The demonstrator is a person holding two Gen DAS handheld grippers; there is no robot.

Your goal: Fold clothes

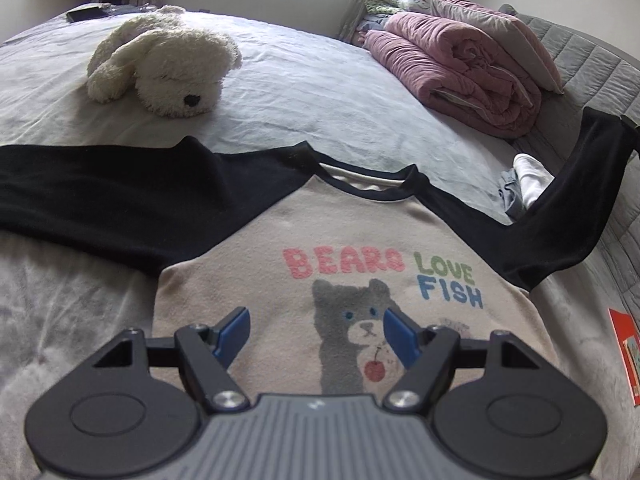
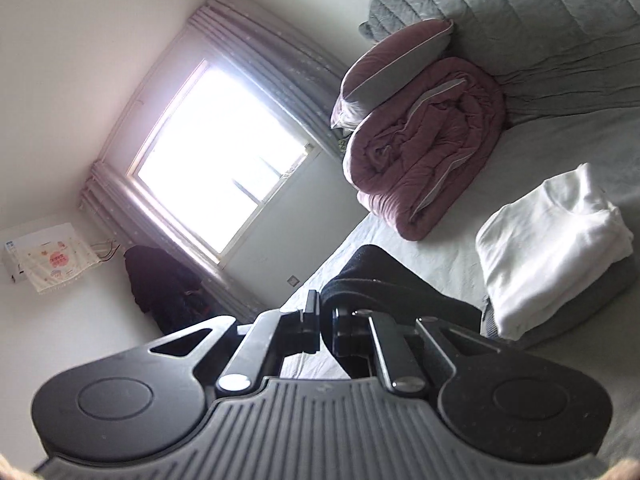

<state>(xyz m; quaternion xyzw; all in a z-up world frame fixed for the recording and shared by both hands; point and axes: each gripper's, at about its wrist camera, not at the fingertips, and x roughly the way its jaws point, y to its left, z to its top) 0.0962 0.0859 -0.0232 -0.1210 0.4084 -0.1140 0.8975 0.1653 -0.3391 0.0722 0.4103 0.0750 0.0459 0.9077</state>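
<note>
A cream sweatshirt with black sleeves and a bear print lies face up on the bed. Its left sleeve rests flat across the sheet. The right sleeve is lifted off the bed toward the upper right. My left gripper hovers open over the bear print, blue pads apart, nothing between them. My right gripper is shut on the black sleeve cuff, held up above the bed and rolled sideways.
A white plush dog lies at the far left of the bed sheet. A rolled pink quilt and pillows sit at the head. Folded white clothes lie on a grey stack beside the lifted sleeve. A red booklet lies at the right.
</note>
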